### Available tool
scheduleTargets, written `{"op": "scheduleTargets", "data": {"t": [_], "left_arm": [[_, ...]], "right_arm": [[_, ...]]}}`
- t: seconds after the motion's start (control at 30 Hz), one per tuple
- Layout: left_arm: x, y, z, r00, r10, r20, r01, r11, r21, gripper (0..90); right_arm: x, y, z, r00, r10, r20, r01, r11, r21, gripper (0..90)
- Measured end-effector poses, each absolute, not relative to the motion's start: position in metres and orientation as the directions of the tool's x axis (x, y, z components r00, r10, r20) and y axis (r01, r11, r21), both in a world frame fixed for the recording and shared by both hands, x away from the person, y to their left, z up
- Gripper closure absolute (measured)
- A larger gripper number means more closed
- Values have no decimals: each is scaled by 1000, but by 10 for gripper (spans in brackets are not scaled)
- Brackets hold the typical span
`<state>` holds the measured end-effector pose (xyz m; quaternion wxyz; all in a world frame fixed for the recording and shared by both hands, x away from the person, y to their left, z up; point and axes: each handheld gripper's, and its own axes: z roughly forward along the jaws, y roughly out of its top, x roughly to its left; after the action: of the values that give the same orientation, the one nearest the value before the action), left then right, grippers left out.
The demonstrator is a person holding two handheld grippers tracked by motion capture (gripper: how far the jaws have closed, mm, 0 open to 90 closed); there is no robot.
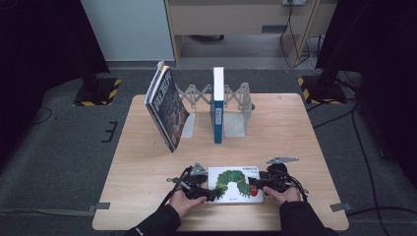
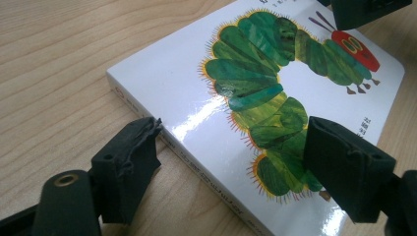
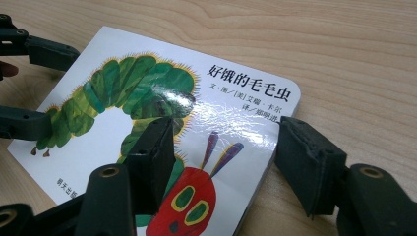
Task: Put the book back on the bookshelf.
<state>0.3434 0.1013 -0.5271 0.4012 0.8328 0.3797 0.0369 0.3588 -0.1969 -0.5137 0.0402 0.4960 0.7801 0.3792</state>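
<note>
While the wooden surface [image 1: 147, 162] carries everything, the caterpillar book [image 1: 235, 184] lies flat at its near edge, well in front of the bookend rack [image 1: 236, 110]. Both forearms come in low from the near side, hands level at either end of the book. Left tongs [image 1: 209, 192] straddle the book's left edge, released. Right tongs [image 1: 255, 186] straddle its right corner, also not pinching.

At the far side of the wooden counter [image 1: 285, 128] stands a grey folding book rack [image 1: 236, 105]. A blue-spined book [image 1: 218, 105] stands upright in it. A dark-covered book [image 1: 167, 105] leans at its left end, tilted to the left.
</note>
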Motion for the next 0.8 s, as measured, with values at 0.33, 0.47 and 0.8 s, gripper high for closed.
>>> {"op": "scheduleTargets", "data": {"t": [0.33,0.47,0.8], "left_arm": [[349,98,-528,718,652,-245,585,-374,719,197],[348,97,-529,717,658,-229,584,-389,712,185],[345,99,-528,726,647,-234,585,-402,705,203]], "right_arm": [[365,-195,-509,-518,708,479,740,90,667,444],[367,-196,-510,-511,775,372,734,168,658,372],[365,-203,-519,-465,817,341,766,178,617,364]]}}
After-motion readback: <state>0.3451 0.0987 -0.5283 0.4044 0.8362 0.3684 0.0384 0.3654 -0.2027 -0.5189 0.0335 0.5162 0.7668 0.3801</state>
